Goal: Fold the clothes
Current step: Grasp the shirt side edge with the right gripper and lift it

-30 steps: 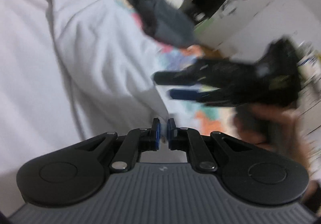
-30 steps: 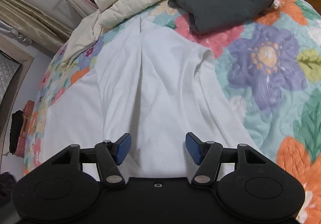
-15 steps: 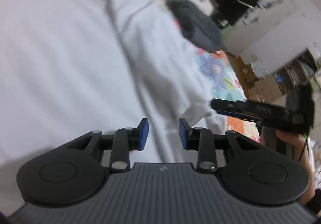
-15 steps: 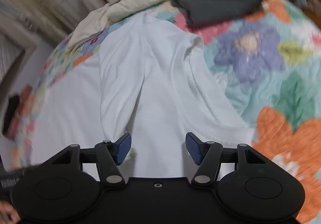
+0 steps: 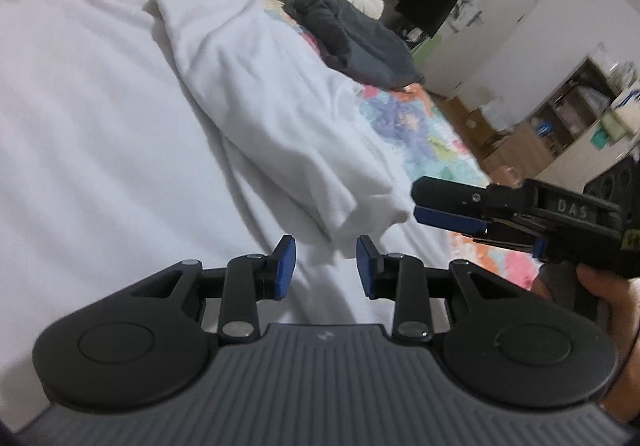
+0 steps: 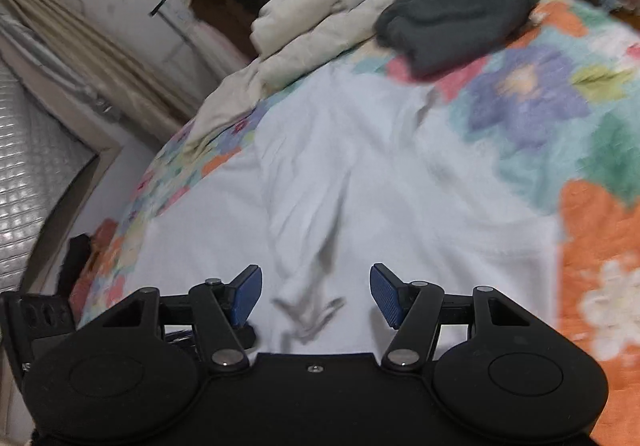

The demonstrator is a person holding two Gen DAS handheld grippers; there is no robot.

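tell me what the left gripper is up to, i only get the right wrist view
Observer: The left gripper stands open over the white cotton garment. Its jaws have just been opening and nothing is between them.
Operator: ok and where does mine sit seen from that side
Observer: The right gripper points in from the right. Its tips are beside the near corner of the garment's folded-over flap, above the floral quilted bedspread. Whether they touch the cloth I cannot tell.
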